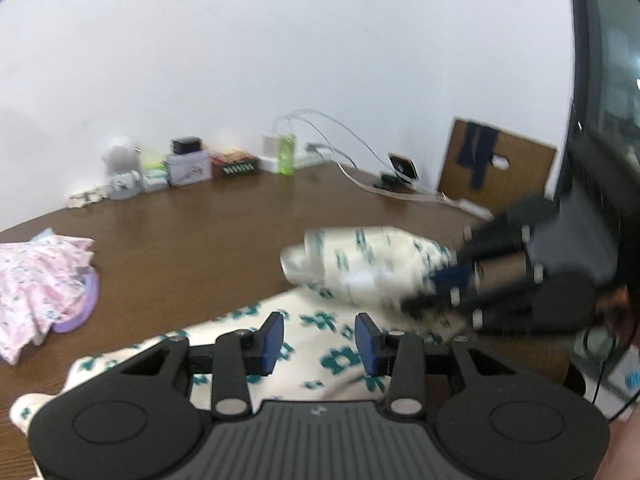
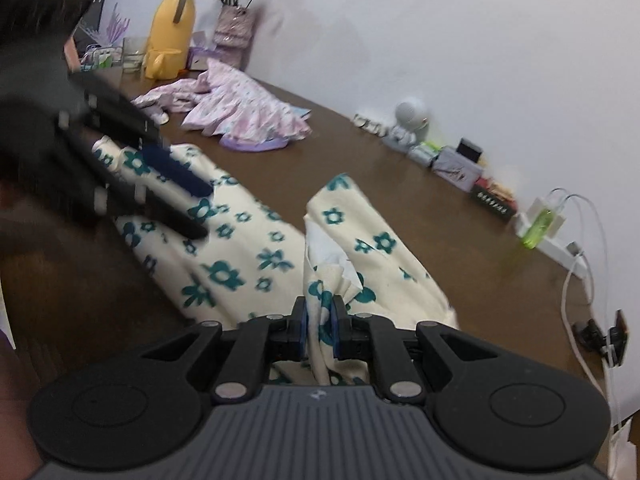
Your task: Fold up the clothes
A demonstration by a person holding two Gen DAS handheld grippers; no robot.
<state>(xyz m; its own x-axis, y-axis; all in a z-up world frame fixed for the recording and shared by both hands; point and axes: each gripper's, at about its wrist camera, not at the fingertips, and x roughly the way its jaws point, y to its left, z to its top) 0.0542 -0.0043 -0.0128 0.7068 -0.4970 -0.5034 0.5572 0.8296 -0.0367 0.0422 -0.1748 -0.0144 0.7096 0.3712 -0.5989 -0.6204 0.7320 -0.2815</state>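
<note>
Right wrist view: right gripper point(image 2: 320, 314) pinches the soft, floppy floral garment's point(image 2: 240, 256) bunched edge, probably light; left gripper point(image 1: 320, 340) jaws spread, empty.

I see a cream cloth point(image 2: 240, 248) with teal flowers, a pink and purple dress point(image 2: 244, 116), a brown table point(image 1: 208, 232) and a yellow jug point(image 2: 172, 24).

Brown wooden worktop point(image 2: 280, 152) carries a yellow plastic jug point(image 2: 170, 24), flower vase point(image 2: 234, 26), small boxes point(image 1: 188, 164), and white cables point(image 1: 348, 140) along the wall.
</note>
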